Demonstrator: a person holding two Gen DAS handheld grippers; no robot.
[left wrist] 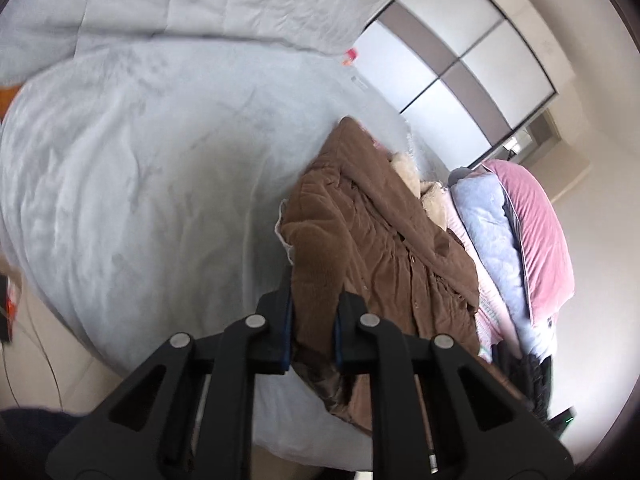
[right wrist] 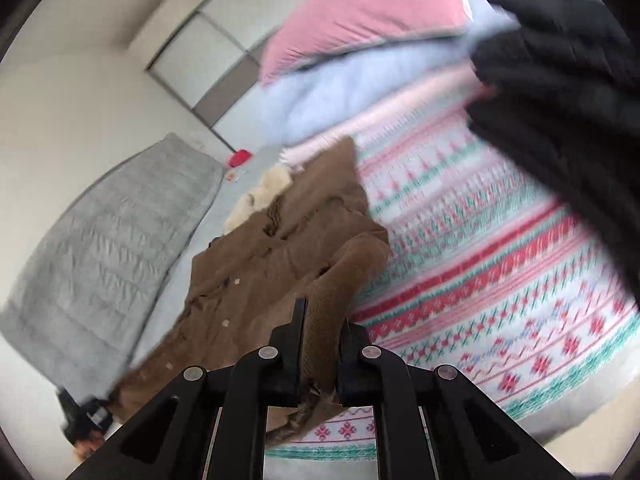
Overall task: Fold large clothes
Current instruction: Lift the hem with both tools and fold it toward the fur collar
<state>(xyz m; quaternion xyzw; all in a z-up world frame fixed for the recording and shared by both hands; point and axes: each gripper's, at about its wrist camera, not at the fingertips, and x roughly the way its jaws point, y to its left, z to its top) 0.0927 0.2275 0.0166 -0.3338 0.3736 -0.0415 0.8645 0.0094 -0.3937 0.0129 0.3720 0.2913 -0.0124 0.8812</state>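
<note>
A pale grey bed (left wrist: 140, 184) fills the room in front of you, with sliding wardrobe doors (left wrist: 472, 76) on the far wall and a stack of folded bedding (left wrist: 532, 236) along the bed's edge. The brown coat (left wrist: 384, 240) lies on the bed beside that stack, its cream fleece collar (right wrist: 264, 196) at the far end. Your left tongs (left wrist: 314, 320) are clamped on a brown ribbed cuff or hem, and your right tongs (right wrist: 322, 344) are pinched on another brown ribbed edge. The coat looks thick, soft and fairly heavy; it will sag and drag between your two grips, so hold it at the firm cuffs or seams rather than at the loose lining. The blur makes it hard to say, but no label or writing can be read.
</note>
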